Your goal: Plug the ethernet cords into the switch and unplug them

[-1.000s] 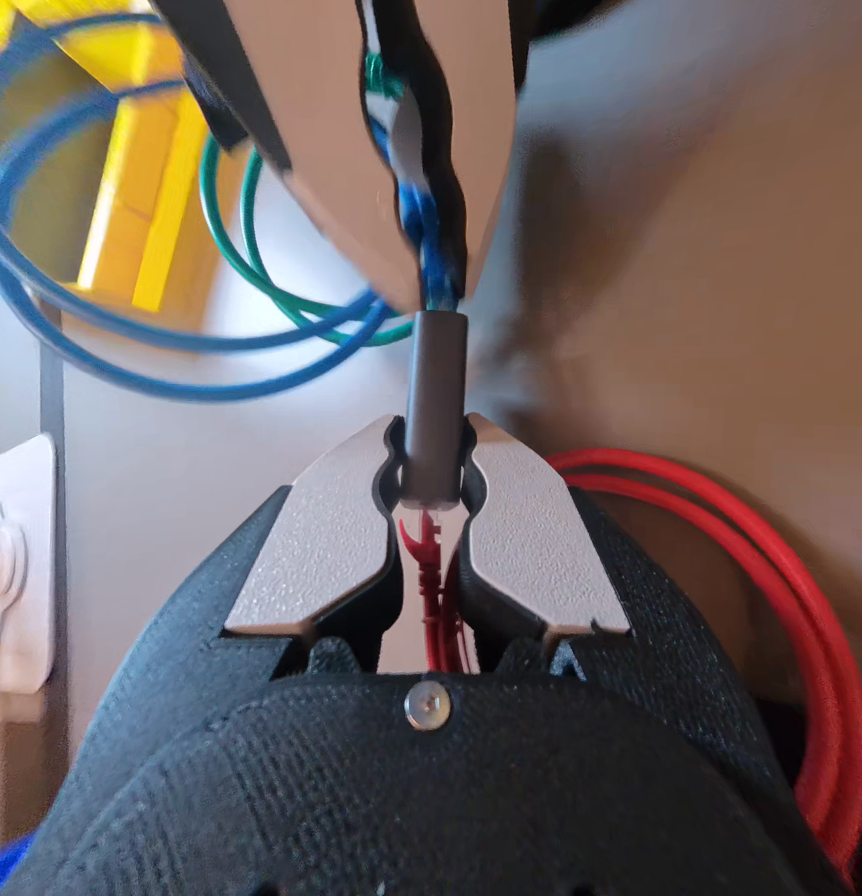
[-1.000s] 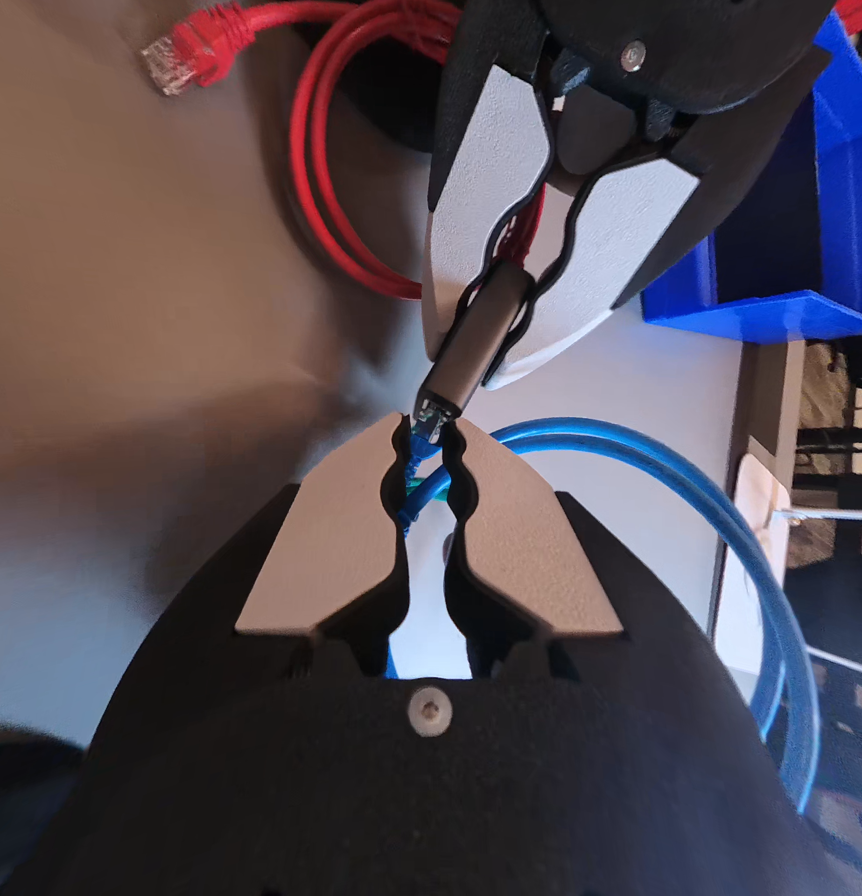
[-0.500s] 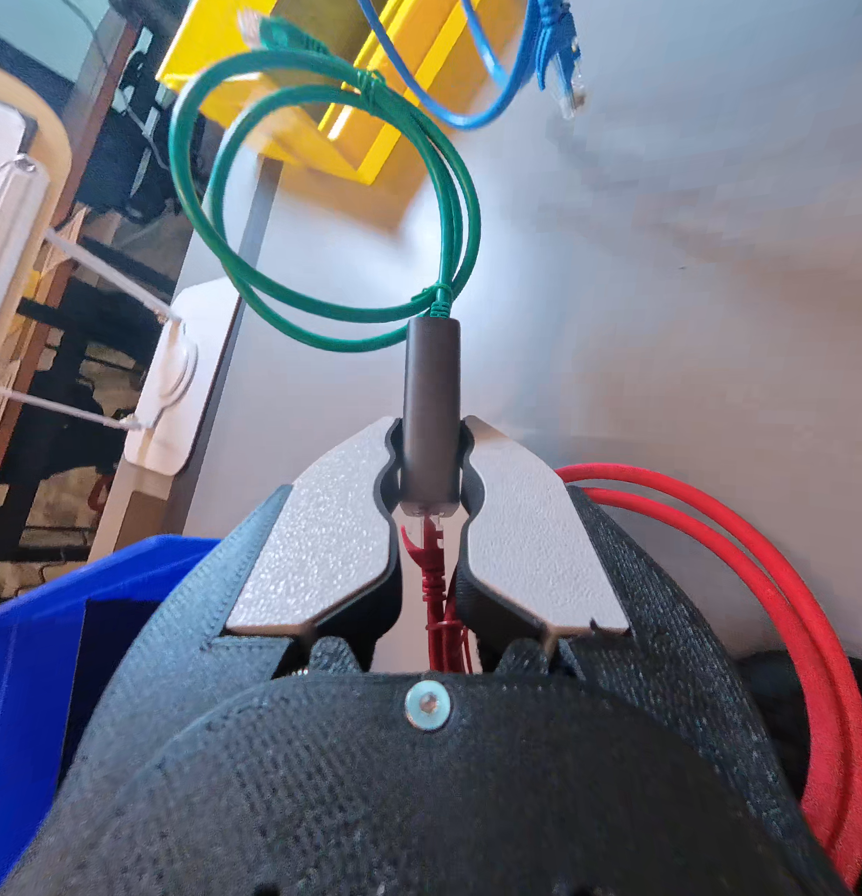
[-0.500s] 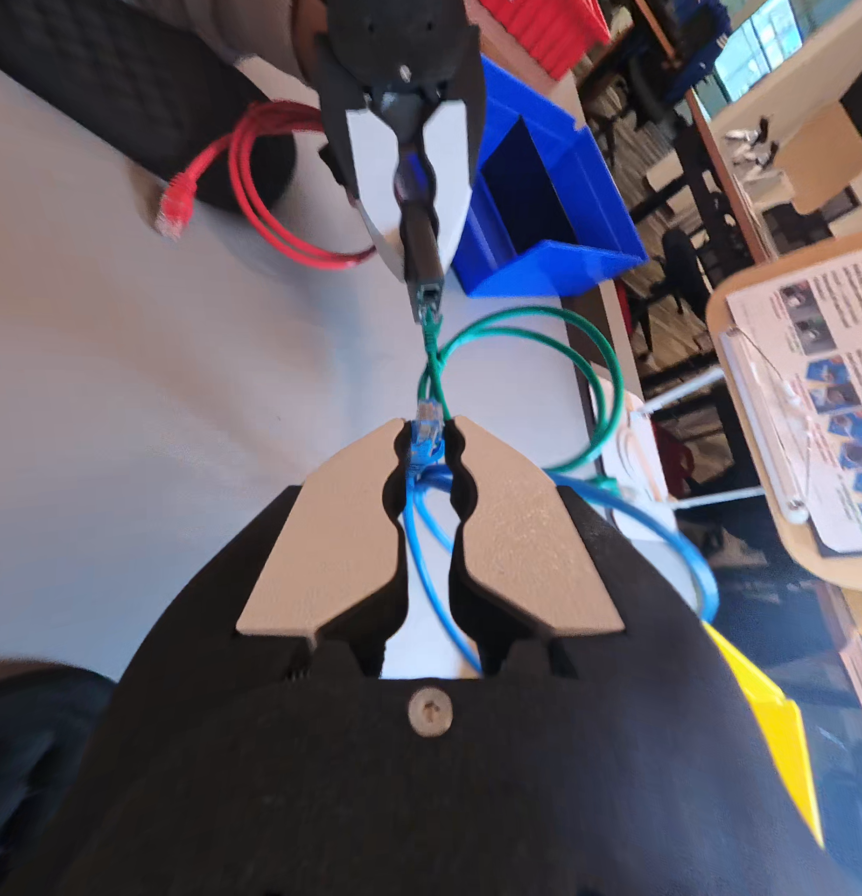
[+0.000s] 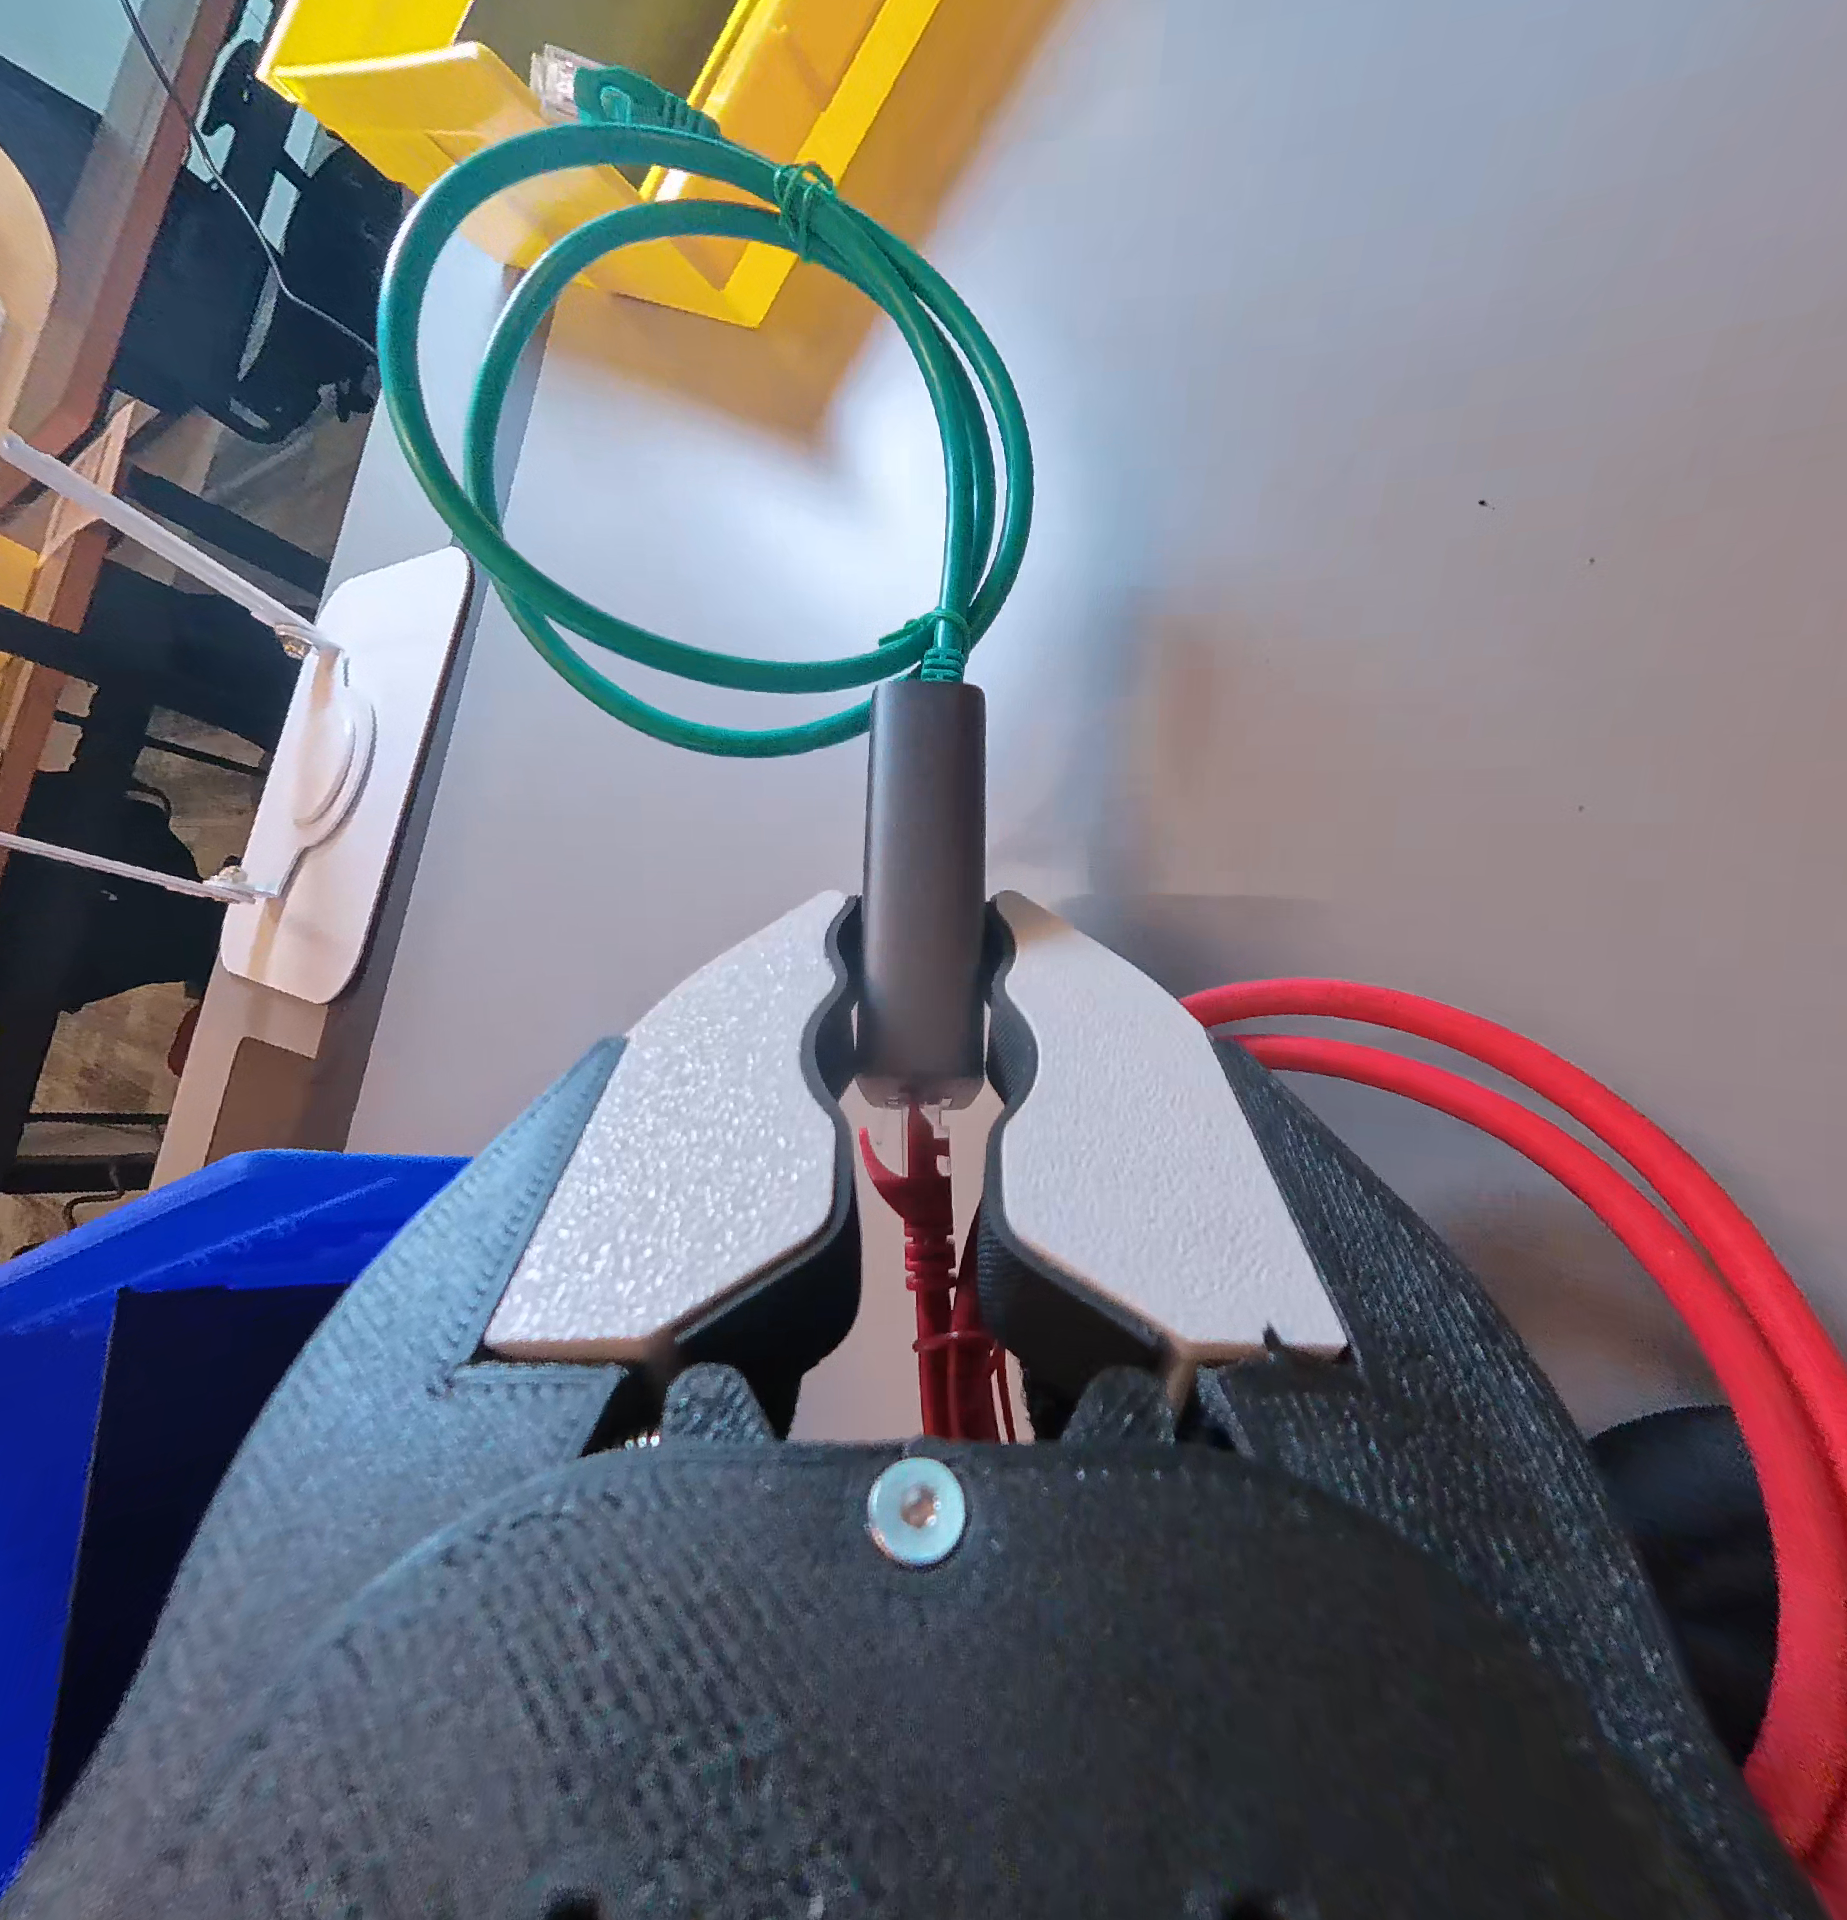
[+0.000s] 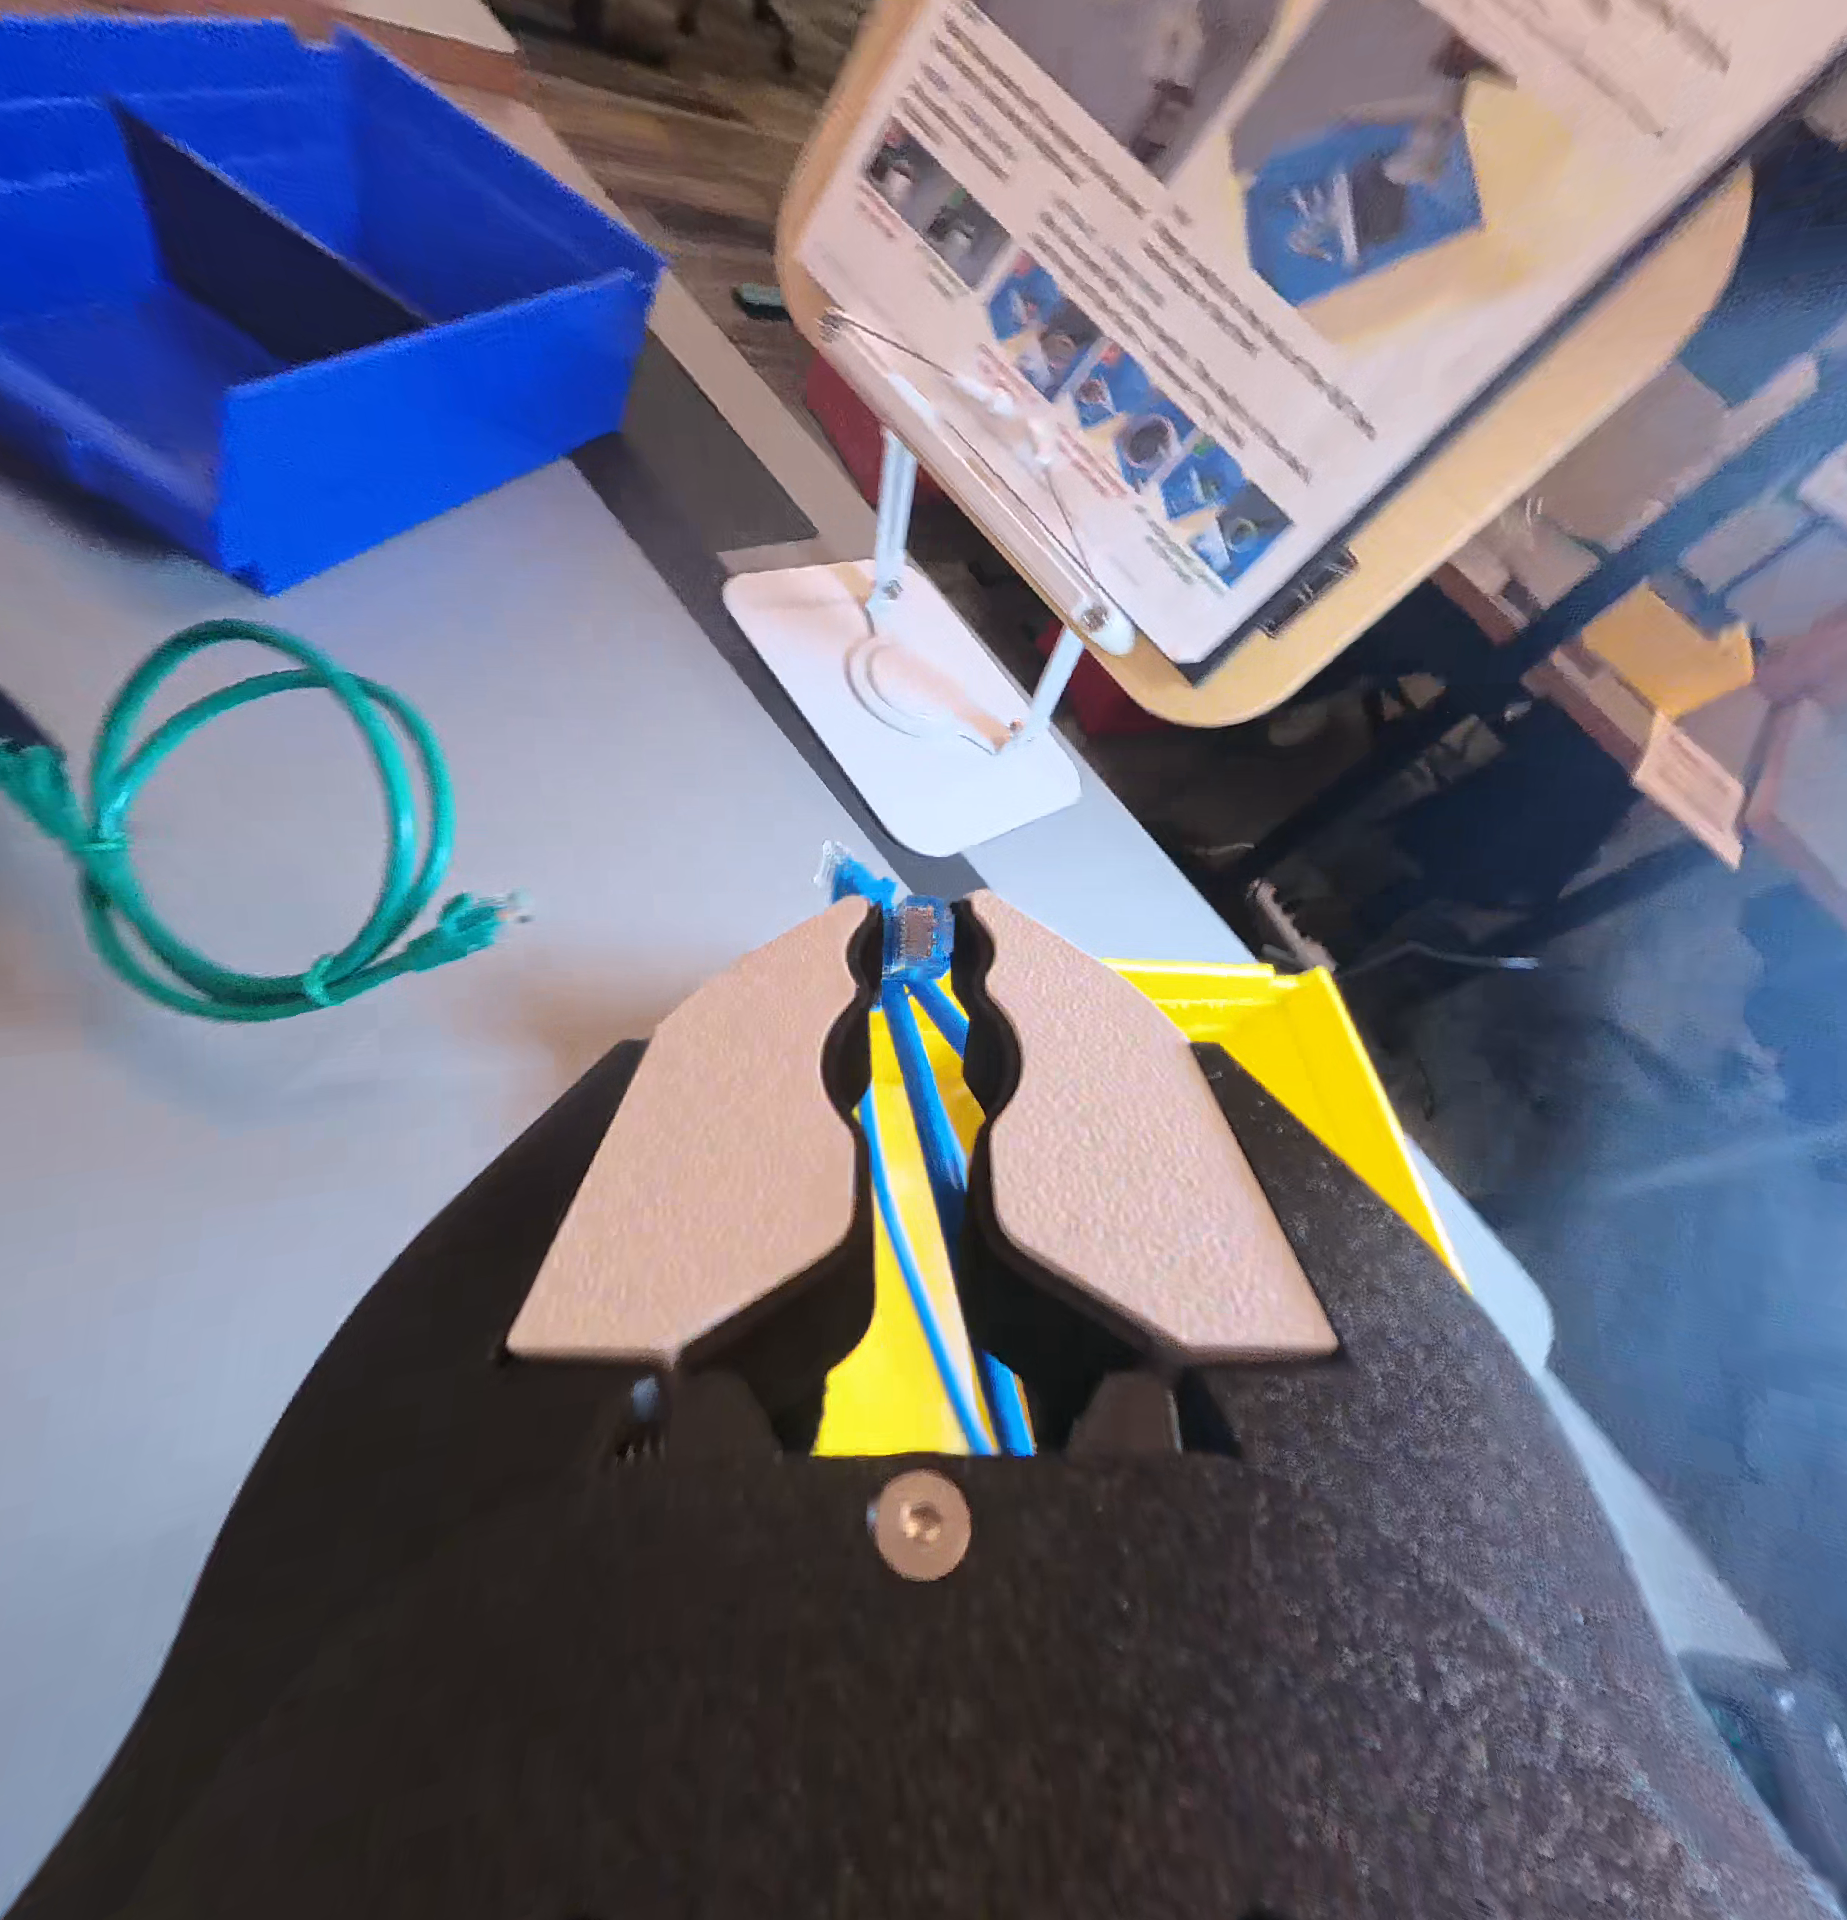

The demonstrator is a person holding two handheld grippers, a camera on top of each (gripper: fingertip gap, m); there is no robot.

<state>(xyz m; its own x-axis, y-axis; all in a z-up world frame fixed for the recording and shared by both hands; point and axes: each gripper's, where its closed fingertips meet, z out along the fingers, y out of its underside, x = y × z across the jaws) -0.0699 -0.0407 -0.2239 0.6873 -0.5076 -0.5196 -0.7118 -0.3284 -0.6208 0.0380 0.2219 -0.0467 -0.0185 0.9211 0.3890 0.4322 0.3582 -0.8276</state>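
Note:
My left gripper (image 5: 923,925) is shut on a dark grey switch (image 5: 923,810) and holds it pointing forward. A green cord (image 5: 690,468) is plugged into its far end and loops over the table. A red cord (image 5: 1521,1195) is plugged into its near end, between the fingers. My right gripper (image 6: 914,914) is shut on the plug of a blue cord (image 6: 914,940), free of the switch. The blue cable (image 6: 924,1143) hangs down between the fingers over a yellow bin (image 6: 1272,1039). The green cord (image 6: 275,810) shows at the left of the right wrist view.
A blue bin (image 6: 306,312) stands at the table's far side and shows in the left wrist view (image 5: 67,1403). A sign board (image 6: 1210,312) on a white stand base (image 6: 919,707) sits at the table edge. The yellow bin (image 5: 690,135) lies beyond the green cord. There is about 35 centimetres between the tips of the two grippers.
My right gripper has pulled the blue plug out of the switch and swung away over the yellow bin. My left gripper still holds the switch with green and red cords in it.

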